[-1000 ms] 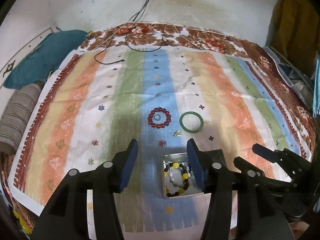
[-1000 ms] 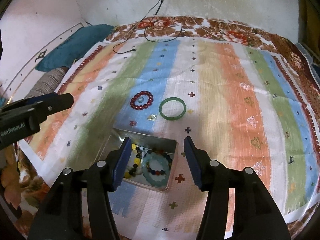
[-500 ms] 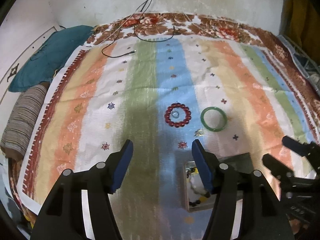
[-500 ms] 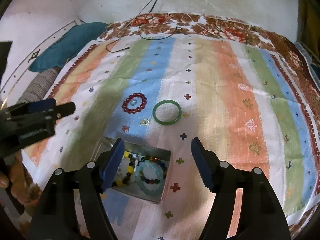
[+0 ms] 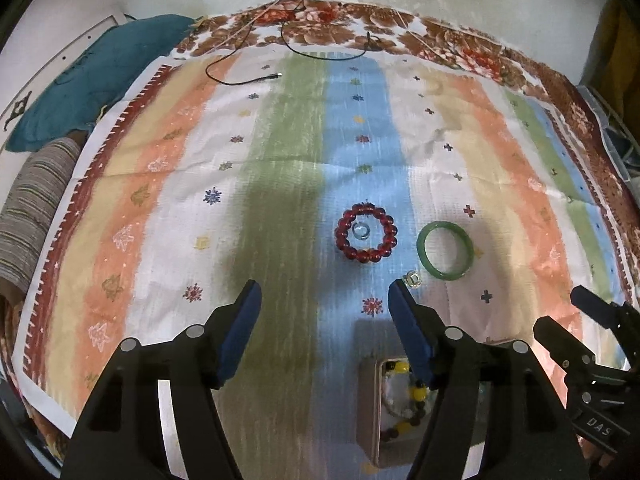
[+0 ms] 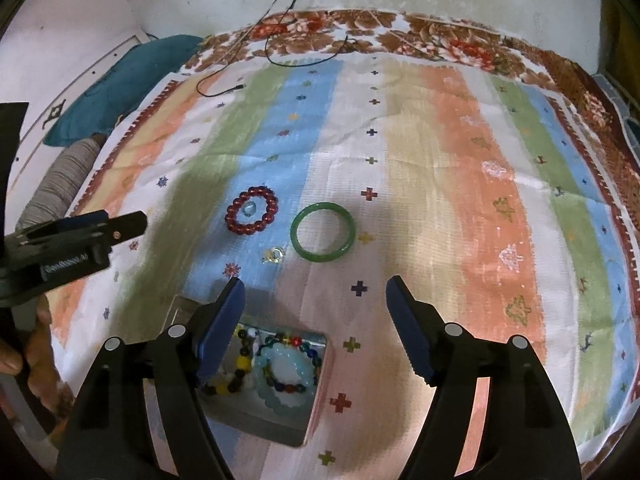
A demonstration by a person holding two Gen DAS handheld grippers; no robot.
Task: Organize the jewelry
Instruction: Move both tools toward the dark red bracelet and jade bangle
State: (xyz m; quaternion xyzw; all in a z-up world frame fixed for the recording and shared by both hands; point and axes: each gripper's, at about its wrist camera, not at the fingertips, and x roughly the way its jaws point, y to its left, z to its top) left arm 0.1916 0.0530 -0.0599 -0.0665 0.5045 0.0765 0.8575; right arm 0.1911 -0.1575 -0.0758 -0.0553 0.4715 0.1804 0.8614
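Observation:
A red bead bracelet [image 5: 367, 235] [image 6: 252, 215] lies on the striped cloth with a small pale blue ring [image 5: 361, 231] [image 6: 248, 209] inside it. A green bangle [image 5: 445, 249] [image 6: 323, 233] lies to its right. A small clear ring [image 5: 412, 280] [image 6: 273, 255] lies just in front of them. A metal tin [image 6: 256, 412] [image 5: 368, 408] near the front holds several bead bracelets. My left gripper [image 5: 325, 304] is open and empty, short of the red bracelet. My right gripper [image 6: 314, 300] is open and empty, above the tin's far edge.
The striped cloth [image 5: 280, 160] covers a bed with a floral sheet [image 5: 360, 32] at the back. A black cable [image 5: 248, 76] lies at the far left. A teal pillow [image 5: 100, 76] and a striped roll [image 5: 32, 208] sit at the left edge.
Both grippers have pulled back and up from the tin. The left gripper has shifted left and now faces the red bracelet. The right gripper's fingers have spread wider.

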